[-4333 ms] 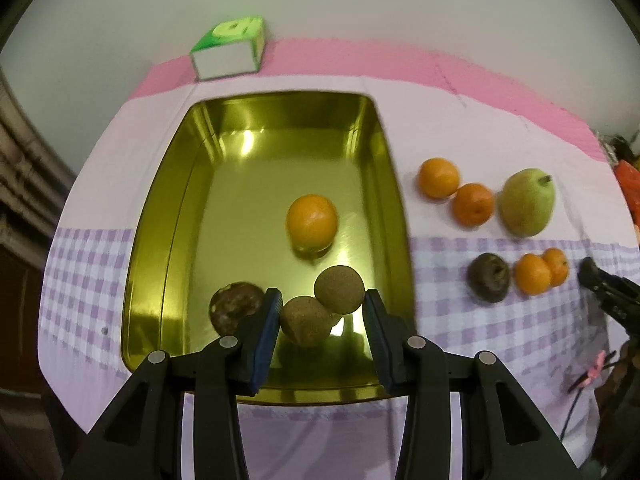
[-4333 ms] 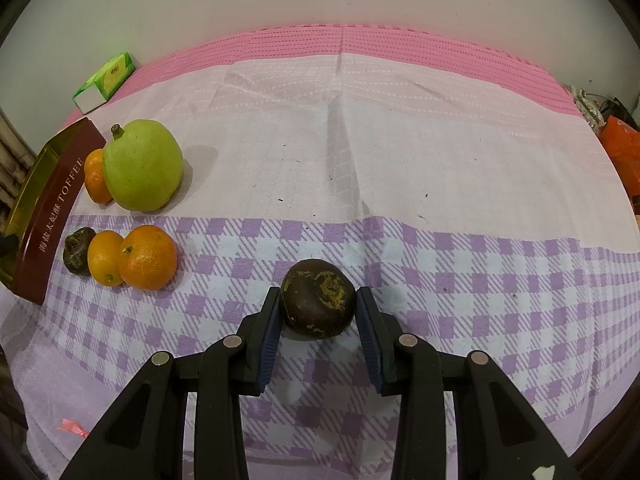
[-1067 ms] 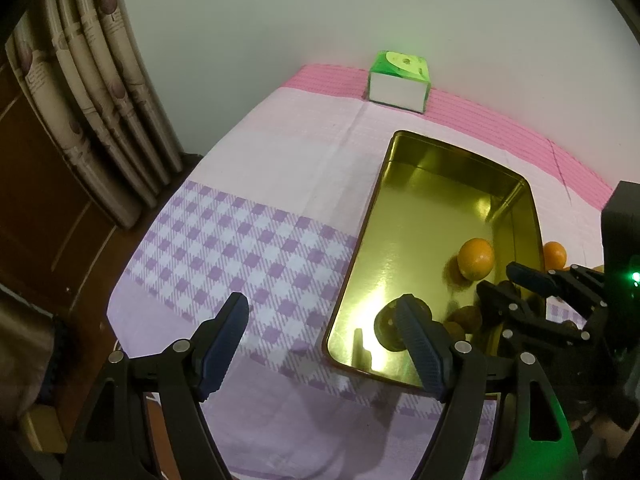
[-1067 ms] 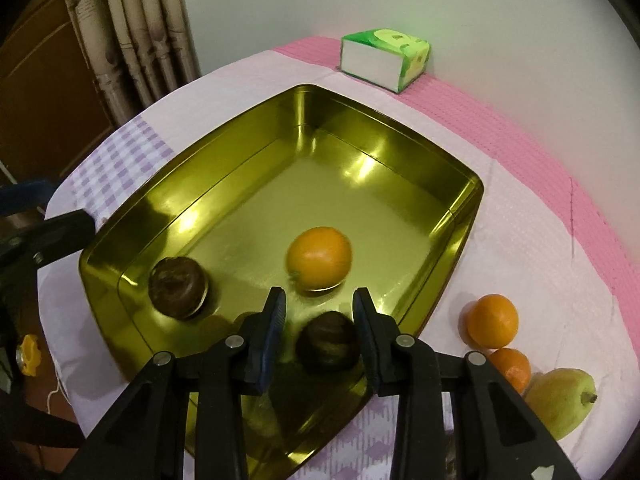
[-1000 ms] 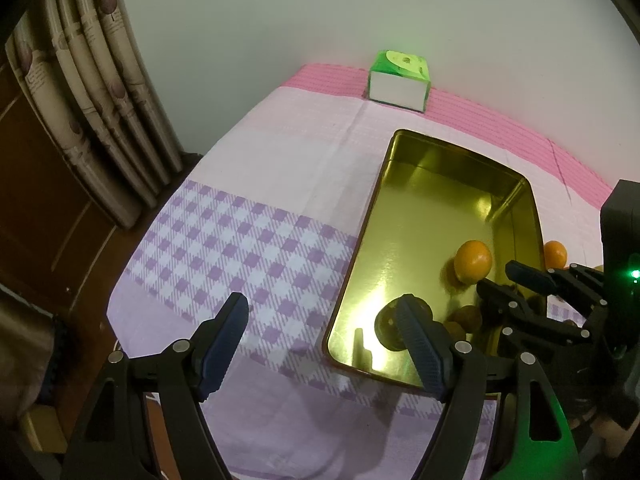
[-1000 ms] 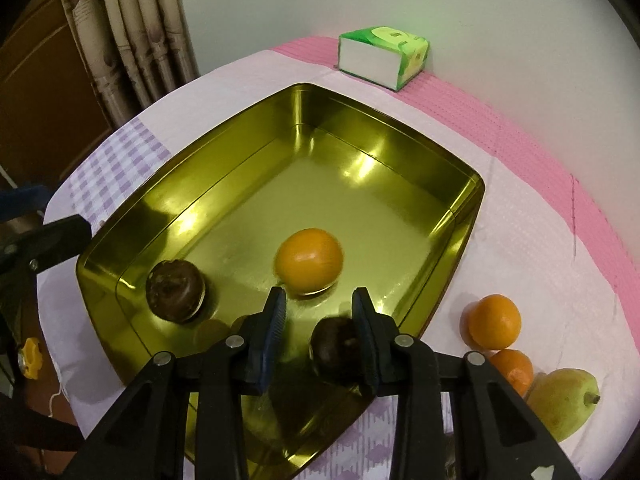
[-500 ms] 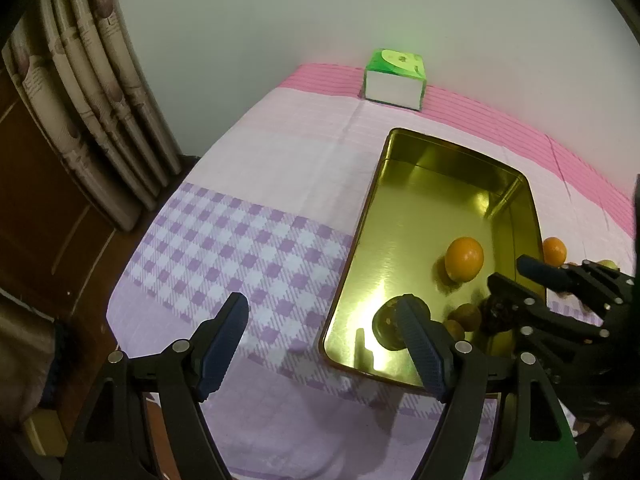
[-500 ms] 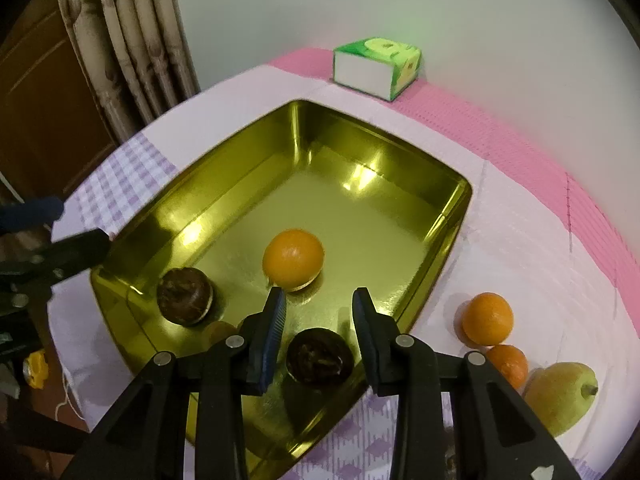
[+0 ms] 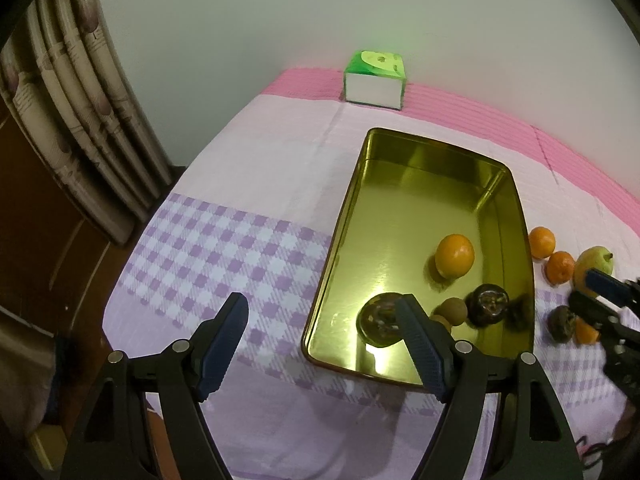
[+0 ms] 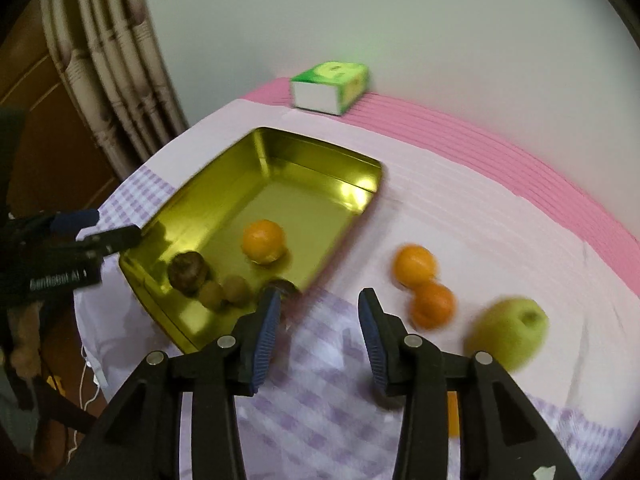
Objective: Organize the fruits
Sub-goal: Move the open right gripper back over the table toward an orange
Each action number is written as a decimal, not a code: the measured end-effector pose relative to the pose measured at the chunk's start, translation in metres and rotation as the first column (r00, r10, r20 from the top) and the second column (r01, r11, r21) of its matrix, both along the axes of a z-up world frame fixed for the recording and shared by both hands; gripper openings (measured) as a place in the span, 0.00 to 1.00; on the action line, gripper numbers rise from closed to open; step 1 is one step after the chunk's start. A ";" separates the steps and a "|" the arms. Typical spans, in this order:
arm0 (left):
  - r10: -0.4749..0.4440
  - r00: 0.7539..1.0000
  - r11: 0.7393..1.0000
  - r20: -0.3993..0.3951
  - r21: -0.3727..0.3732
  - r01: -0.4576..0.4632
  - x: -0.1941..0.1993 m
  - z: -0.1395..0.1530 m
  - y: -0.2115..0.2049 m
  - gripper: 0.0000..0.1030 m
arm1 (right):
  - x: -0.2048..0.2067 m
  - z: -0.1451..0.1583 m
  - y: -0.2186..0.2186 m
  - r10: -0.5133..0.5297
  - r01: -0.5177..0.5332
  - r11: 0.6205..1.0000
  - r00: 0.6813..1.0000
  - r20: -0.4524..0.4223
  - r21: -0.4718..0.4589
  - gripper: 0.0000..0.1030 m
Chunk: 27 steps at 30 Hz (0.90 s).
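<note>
A gold tin tray (image 9: 408, 152) (image 10: 320, 152) on the cloth holds an orange (image 9: 454, 255) (image 10: 263, 246), two brown kiwis (image 9: 454, 311) (image 10: 236, 289) and two dark round fruits (image 9: 487, 304) (image 10: 188, 267). My left gripper (image 9: 322, 342) is open and empty, above the checked cloth at the tray's near left corner. My right gripper (image 10: 316, 334) is open and empty, above the cloth just right of the tray; it also shows in the left wrist view (image 9: 600, 300). Two tangerines (image 10: 414, 266) (image 9: 542, 242) and a green pear (image 10: 508, 332) lie right of the tray.
A green tissue pack (image 9: 374, 80) (image 10: 330, 87) stands at the back by the wall. A curtain (image 9: 80, 120) hangs left of the table. Another dark fruit (image 9: 562, 323) and a small orange fruit (image 9: 586, 332) lie on the cloth near the right gripper.
The right gripper has let go of the dark fruit in the tray, opened and pulled back to the right, off the tray. The left gripper has barely moved and stays open.
</note>
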<state>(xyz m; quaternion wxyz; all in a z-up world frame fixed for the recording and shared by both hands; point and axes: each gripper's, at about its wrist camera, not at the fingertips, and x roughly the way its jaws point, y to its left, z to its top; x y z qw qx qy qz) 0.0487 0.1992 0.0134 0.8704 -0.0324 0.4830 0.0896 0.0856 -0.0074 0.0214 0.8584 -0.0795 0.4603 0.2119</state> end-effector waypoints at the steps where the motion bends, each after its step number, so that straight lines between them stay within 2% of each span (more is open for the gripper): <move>1: -0.006 1.000 1.000 0.001 0.000 0.006 0.000 0.000 -0.001 0.75 | -0.003 0.001 -0.013 -0.024 0.024 1.000 1.000 0.002 -0.003 0.38; 10: -0.073 0.997 0.997 0.010 0.016 0.072 -0.002 0.003 -0.017 0.75 | -0.023 -0.007 -0.117 -0.241 0.240 0.970 0.970 -0.020 -0.026 0.39; 15: -0.092 0.996 0.995 0.004 0.031 0.092 -0.001 0.002 -0.023 0.75 | -0.037 -0.023 -0.156 -0.311 0.309 0.950 0.949 -0.055 -0.041 0.39; 20: -0.103 0.995 0.994 -0.004 0.040 0.103 -0.001 0.000 -0.027 0.75 | -0.044 -0.037 -0.166 -0.325 0.323 0.946 0.942 -0.086 -0.035 0.39; 27: -0.139 0.990 0.989 -0.017 0.053 0.140 -0.001 -0.003 -0.038 0.75 | -0.036 -0.051 -0.154 -0.284 0.282 0.959 0.953 -0.103 -0.029 0.39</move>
